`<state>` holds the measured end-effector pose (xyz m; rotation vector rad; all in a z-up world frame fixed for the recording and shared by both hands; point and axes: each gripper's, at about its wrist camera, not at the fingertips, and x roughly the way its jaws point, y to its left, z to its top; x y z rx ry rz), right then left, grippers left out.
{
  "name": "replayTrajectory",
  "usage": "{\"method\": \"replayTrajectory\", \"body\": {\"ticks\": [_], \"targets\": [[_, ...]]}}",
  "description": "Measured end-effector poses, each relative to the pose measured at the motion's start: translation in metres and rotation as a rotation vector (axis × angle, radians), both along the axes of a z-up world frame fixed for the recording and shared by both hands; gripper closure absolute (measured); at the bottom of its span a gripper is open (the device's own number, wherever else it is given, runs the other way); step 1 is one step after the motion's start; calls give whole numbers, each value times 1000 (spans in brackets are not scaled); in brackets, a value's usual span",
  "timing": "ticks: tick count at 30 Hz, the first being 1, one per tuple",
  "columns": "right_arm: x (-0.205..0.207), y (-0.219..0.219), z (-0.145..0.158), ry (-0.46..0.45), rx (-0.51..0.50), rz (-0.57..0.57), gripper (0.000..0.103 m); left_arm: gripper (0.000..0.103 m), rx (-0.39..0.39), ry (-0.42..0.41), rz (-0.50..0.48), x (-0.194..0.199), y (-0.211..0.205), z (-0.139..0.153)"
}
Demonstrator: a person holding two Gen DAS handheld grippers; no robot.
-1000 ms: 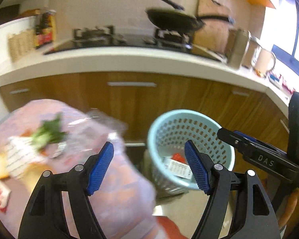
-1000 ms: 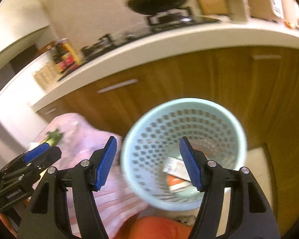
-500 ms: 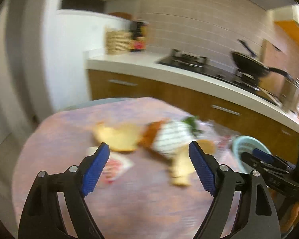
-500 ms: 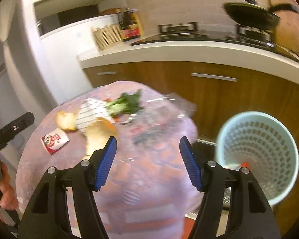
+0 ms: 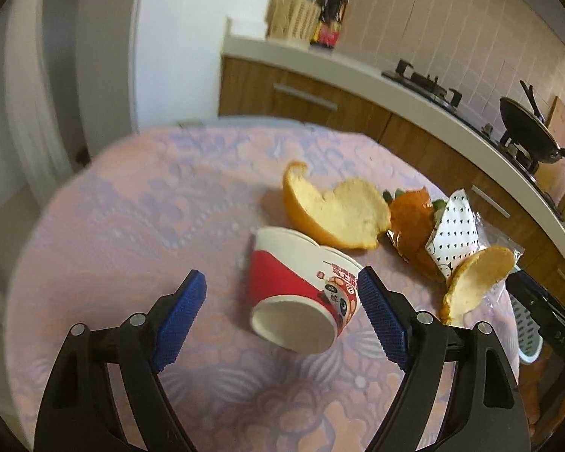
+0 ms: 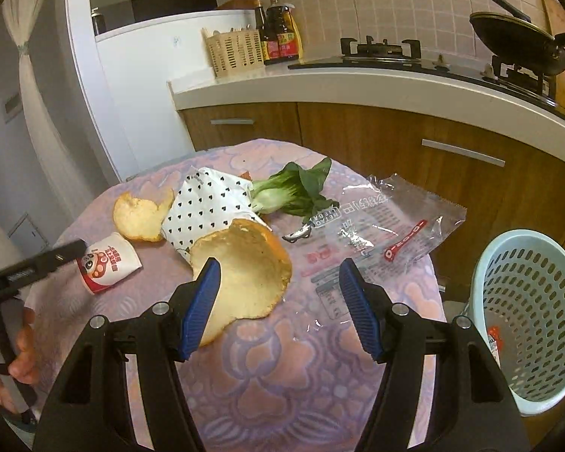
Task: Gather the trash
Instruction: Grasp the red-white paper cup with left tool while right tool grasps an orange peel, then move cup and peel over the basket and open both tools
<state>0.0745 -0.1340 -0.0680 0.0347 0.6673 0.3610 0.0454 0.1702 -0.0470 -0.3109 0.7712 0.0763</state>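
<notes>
We see the left gripper (image 5: 282, 316) nearest, hovering over the round bench (image 5: 132, 226) under its pink patterned cloth; its jaws have just been opening and now stand wide, and a paper cup (image 5: 301, 293) lies on its side between them, untouched by either blue pad, its open mouth turned toward us and nothing visible inside it; just past the cup lies a curled piece of orange peel (image 5: 335, 214), and to its right a heart-dotted paper wrapper (image 5: 452, 226) over something orange, with a second peel (image 5: 474, 282) leaning at the bench edge. From the right wrist view, the right gripper (image 6: 278, 301) hangs with its jaws parted and holding nothing; the large peel (image 6: 245, 275) sits just in front of its left pad, not gripped; beyond it we find the dotted wrapper (image 6: 207, 207), the smaller peel (image 6: 139, 218), a stalk of bok choy (image 6: 293, 192) and a clear printed plastic bag (image 6: 376, 233) spread flat toward the right. A light blue perforated basket (image 6: 527, 320) stands on the floor just beside the bench on the right; low inside it shows a scrap of red and white packaging (image 6: 493, 339), the rest of its floor hidden by the gripper. Farther back runs the kitchen counter (image 6: 358, 86) with a cream utensil basket (image 6: 233, 52), sauce bottles (image 6: 278, 34), a gas hob (image 6: 380, 52) and a black wok (image 6: 519, 41).
</notes>
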Motion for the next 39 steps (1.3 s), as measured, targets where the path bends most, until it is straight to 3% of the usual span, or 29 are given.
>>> {"method": "replayTrajectory", "body": {"ticks": [6, 8, 13, 17, 20, 22, 24, 25, 26, 39], "targets": [[13, 11, -1, 13, -37, 11, 41, 24, -46, 19, -30, 12, -11, -15], [16, 16, -1, 14, -47, 20, 41, 35, -48, 24, -39, 14, -13, -19], [16, 19, -1, 7, -57, 29, 39, 37, -35, 23, -44, 12, -17, -21], [25, 25, -3, 37, -69, 38, 37, 52, -45, -26, -38, 2, -15, -15], [33, 27, -6, 68, -58, 58, 37, 55, -83, -45, -37, -4, -10, -14], [37, 28, -8, 97, -54, 66, 45, 58, -84, -57, -41, -8, -10, -11], [35, 27, -10, 114, -48, 77, 84, 60, -82, -64, -46, -10, -12, -7], [31, 26, -9, 110, -48, 74, 87, 61, -81, -66, -49, -11, -13, -6], [25, 25, -7, 95, -51, 73, 98, 62, -80, -72, -54, -14, -15, -4], [-35, -18, 37, -41, 10, 15, 100, 64, -80, -184, -128, -50, -60, 39]]}}
